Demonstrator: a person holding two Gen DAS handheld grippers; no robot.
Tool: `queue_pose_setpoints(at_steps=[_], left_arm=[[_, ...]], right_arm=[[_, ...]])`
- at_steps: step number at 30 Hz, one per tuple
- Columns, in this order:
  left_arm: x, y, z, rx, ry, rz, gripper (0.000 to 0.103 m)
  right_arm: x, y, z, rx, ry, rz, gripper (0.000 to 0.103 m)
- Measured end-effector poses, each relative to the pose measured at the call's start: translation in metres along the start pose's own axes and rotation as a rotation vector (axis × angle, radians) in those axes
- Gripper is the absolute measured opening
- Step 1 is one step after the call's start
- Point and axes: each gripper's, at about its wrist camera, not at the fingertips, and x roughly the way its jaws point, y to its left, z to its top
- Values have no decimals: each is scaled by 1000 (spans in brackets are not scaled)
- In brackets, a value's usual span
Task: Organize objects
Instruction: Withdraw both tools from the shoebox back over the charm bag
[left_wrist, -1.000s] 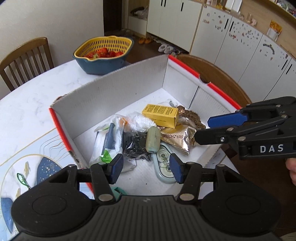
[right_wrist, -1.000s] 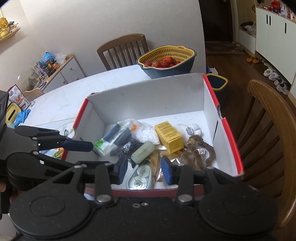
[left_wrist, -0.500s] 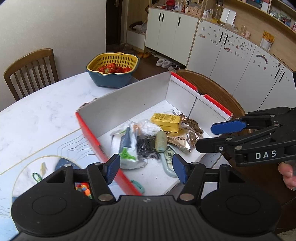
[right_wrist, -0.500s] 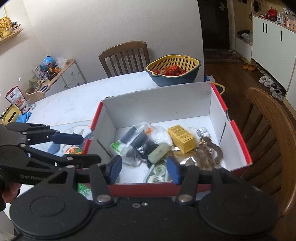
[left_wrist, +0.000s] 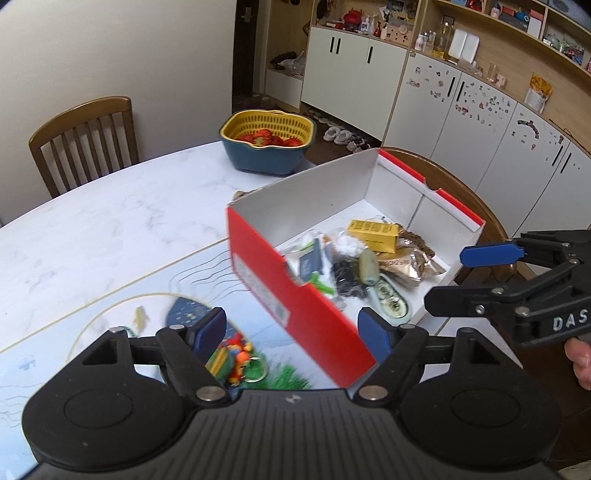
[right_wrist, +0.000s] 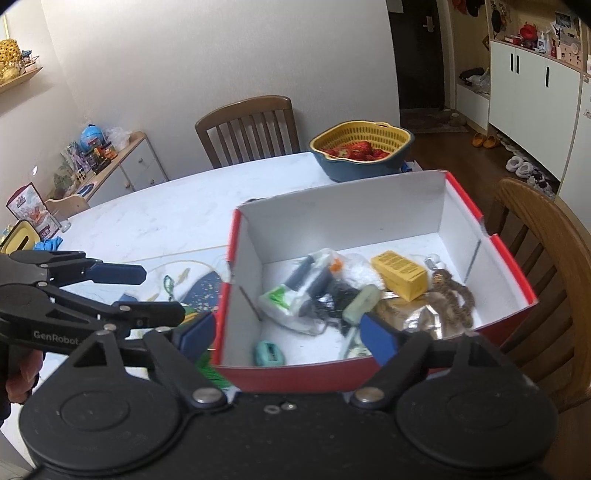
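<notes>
A red and white cardboard box (left_wrist: 295, 295) (right_wrist: 406, 206) stands open on the table. Inside lie a yellow carton (left_wrist: 373, 230) (right_wrist: 399, 275), a clear bag of small items (right_wrist: 295, 295), a pale green bar (left_wrist: 368, 266), a gold foil pouch (left_wrist: 406, 264), a brown chain (right_wrist: 454, 295) and a teal piece (right_wrist: 269, 353). My left gripper (left_wrist: 291, 330) (right_wrist: 147, 293) hovers left of the box. Its jaws are opening and hold nothing. My right gripper (right_wrist: 286, 334) (left_wrist: 469, 278) hangs before the box's near wall, jaws also opening and empty. A colourful keyring toy (left_wrist: 236, 360) lies on the mat.
A yellow and blue basket of strawberries (left_wrist: 267, 147) (right_wrist: 364, 151) sits at the table's far edge. Wooden chairs stand behind (left_wrist: 85, 140) and to the right (right_wrist: 535, 258). A patterned placemat (left_wrist: 110, 314) covers the near left of the white table.
Both grippers have drawn back from the box and risen a little, and their jaws have spread wider. The box's contents have not moved.
</notes>
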Motion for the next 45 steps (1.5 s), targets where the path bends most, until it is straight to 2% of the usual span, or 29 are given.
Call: queue_pose_setpoints(at_steps=[4, 16, 17, 18, 20, 32, 45], left_arm=[[-6, 15, -7, 1, -3, 9, 81], [-14, 64, -21, -26, -17, -8, 84], [-15, 67, -23, -30, -19, -9, 87], [-15, 71, -24, -33, -22, -9, 96], [-15, 78, -26, -42, -33, -7, 102], [-6, 117, -36, -67, -23, -10, 102], [25, 171, -46, -65, 1, 77, 102]], right_arm=[[2, 20, -5, -10, -14, -2, 97], [14, 74, -15, -29, -19, 12, 98], [16, 78, -16, -32, -15, 10, 98], [18, 82, -17, -37, -10, 10, 98], [21, 89, -19, -46, -3, 9, 98], [40, 124, -26, -74, 39, 10, 98], [78, 142, -31, -92, 93, -13, 98]])
